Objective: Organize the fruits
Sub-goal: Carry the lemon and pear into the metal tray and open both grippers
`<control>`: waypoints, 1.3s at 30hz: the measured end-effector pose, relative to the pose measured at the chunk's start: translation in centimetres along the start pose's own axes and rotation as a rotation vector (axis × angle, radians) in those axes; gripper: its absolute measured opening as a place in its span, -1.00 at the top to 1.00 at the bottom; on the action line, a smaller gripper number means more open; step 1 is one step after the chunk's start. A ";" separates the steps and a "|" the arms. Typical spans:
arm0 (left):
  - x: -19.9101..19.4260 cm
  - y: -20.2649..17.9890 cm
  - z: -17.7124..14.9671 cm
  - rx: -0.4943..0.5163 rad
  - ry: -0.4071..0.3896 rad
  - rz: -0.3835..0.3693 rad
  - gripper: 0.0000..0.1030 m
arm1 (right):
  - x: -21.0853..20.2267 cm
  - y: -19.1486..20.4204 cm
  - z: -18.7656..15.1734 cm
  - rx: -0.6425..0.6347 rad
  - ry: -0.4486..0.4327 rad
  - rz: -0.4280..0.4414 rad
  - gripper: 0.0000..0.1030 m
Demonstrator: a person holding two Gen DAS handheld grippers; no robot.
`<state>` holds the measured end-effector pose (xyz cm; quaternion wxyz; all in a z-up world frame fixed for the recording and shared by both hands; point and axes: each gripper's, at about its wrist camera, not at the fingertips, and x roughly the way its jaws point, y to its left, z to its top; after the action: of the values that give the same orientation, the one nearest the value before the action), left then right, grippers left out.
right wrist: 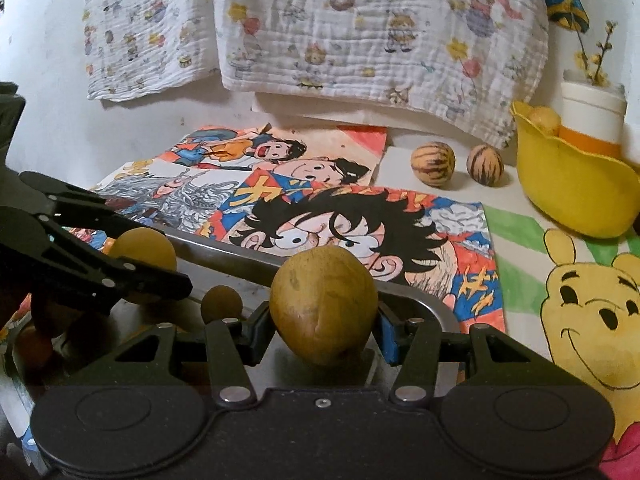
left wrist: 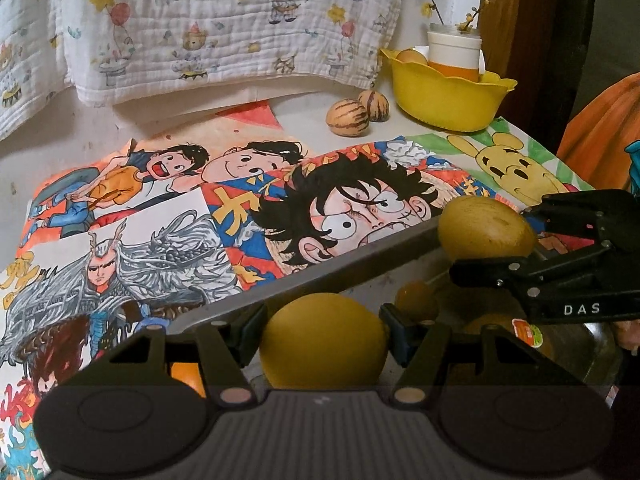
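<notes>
My left gripper (left wrist: 322,330) is shut on a round yellow fruit (left wrist: 322,340) just above a metal tray (left wrist: 320,272). My right gripper (right wrist: 324,320) is shut on a brownish oval fruit (right wrist: 324,304) over the same tray (right wrist: 424,300). In the left wrist view the right gripper (left wrist: 492,240) comes in from the right with its oval fruit (left wrist: 486,232). In the right wrist view the left gripper (right wrist: 160,268) comes in from the left with its fruit (right wrist: 144,250). More fruits lie in the tray, among them a small one (right wrist: 222,304) and one with a sticker (left wrist: 528,332).
Two striped melons (left wrist: 347,117) (left wrist: 374,105) lie at the back beside a yellow bowl (left wrist: 448,98) that holds a fruit and a white and orange cup (left wrist: 454,54). Cartoon drawings (left wrist: 240,200) cover the table. A printed cloth (left wrist: 200,20) hangs on the back wall.
</notes>
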<state>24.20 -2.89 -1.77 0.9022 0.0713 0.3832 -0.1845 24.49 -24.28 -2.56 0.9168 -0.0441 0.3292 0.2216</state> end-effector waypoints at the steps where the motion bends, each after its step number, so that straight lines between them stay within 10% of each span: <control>1: 0.0 0.0 0.0 -0.001 0.000 0.000 -0.29 | 0.1 -0.1 0.0 0.007 0.005 0.001 -0.06; 16: -0.3 -0.3 0.1 0.005 0.012 0.002 -0.34 | 0.2 -0.3 0.2 0.019 0.028 -0.014 -0.11; 39: -8.9 -0.6 -2.7 -0.112 -0.200 0.065 -0.99 | -7.5 1.9 -1.7 0.147 -0.157 -0.004 -0.94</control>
<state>16.52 -0.30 2.74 0.9441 0.0142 0.2983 -0.1398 17.52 -25.78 0.97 0.9410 0.0400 0.2718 0.1976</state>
